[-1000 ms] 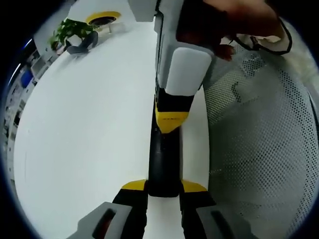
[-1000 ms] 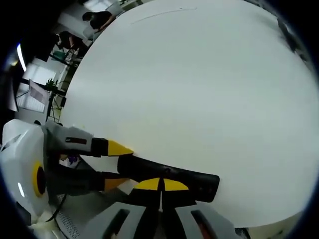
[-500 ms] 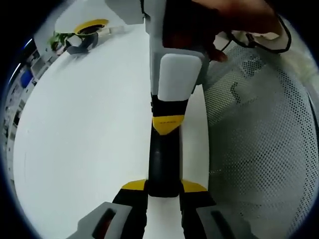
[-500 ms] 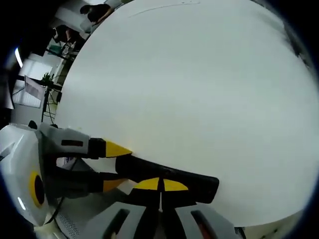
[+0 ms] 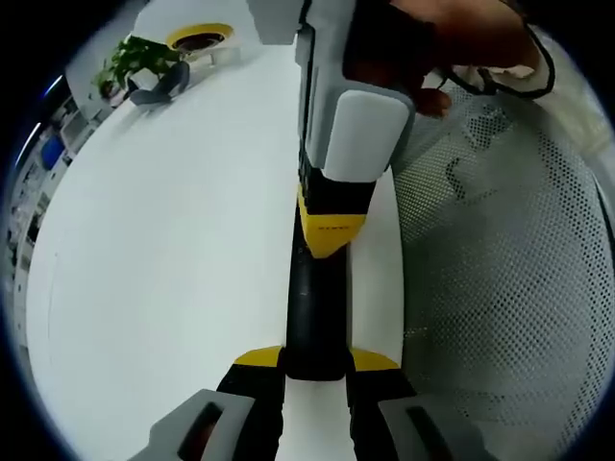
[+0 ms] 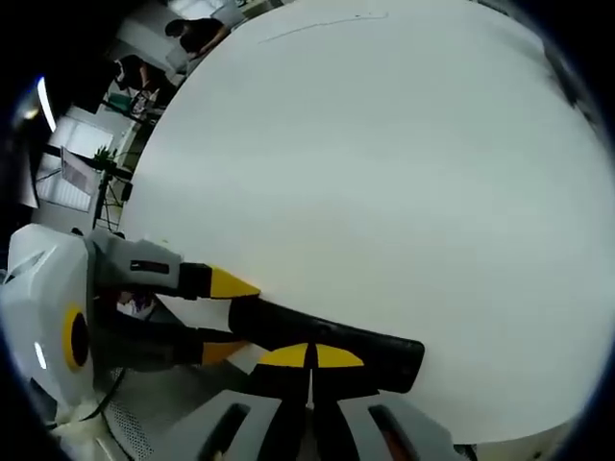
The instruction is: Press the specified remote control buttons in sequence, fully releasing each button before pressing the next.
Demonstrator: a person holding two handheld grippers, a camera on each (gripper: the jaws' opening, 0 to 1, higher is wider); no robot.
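A slim black remote control (image 5: 312,307) lies lengthwise in the left gripper view, its near end clamped between the yellow tips of my left gripper (image 5: 315,360). My right gripper (image 5: 332,229) comes down from above, held by a hand, jaws shut, its yellow tip resting on the remote's far half. In the right gripper view the remote (image 6: 288,327) runs across the bottom, with my right gripper (image 6: 309,355) shut and its tip on the top face. The left gripper (image 6: 226,317) grips the remote's left end. The buttons are hidden.
The remote sits over a wide white table (image 5: 163,240) near its edge. A white mesh chair (image 5: 500,288) stands to the right. A potted plant (image 5: 144,62) and a yellow round object (image 5: 197,36) stand at the far corner. People and desks (image 6: 192,38) are beyond the table.
The right gripper's tip dipped slightly nearer along the remote half a second ago and has moved back. The left gripper still holds the remote in the same place.
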